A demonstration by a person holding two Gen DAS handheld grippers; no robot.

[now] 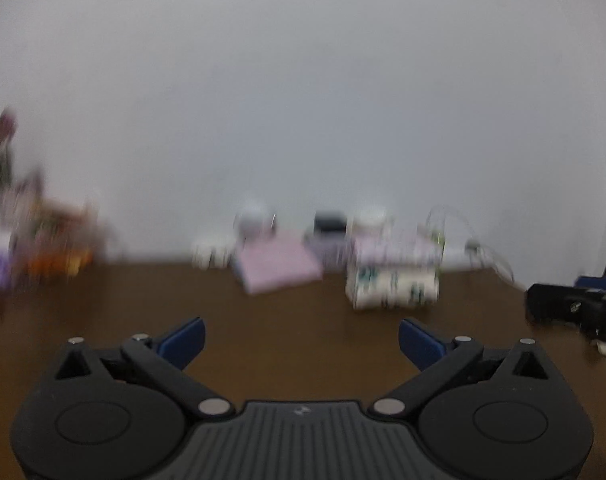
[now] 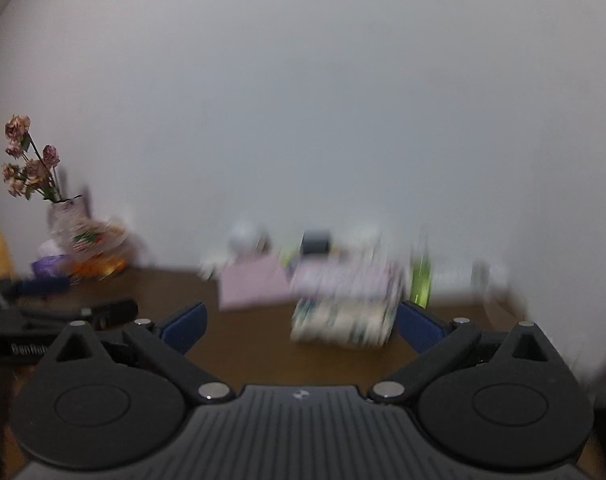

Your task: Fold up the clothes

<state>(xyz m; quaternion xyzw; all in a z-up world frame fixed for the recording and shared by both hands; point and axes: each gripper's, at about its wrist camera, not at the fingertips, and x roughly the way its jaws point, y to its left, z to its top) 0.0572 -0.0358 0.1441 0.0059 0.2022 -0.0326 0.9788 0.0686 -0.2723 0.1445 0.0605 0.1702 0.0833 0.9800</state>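
Observation:
Both views are blurred by motion and point level across a brown table (image 1: 295, 320) at a white wall. No garment shows in either view. My left gripper (image 1: 301, 340) is open, its blue-padded fingers wide apart with nothing between them. My right gripper (image 2: 301, 326) is open too and holds nothing. At the right edge of the left wrist view is the black body of the other gripper (image 1: 571, 308). The left gripper's black body (image 2: 63, 316) shows at the left of the right wrist view.
Along the wall stand a pink folded item (image 1: 277, 266), a white patterned box (image 1: 393, 286) with a lilac thing on top, a dark small box (image 1: 329, 222) and a white round object (image 1: 253, 216). A vase of dried flowers (image 2: 31, 164) and a green bottle (image 2: 420, 280) also stand there.

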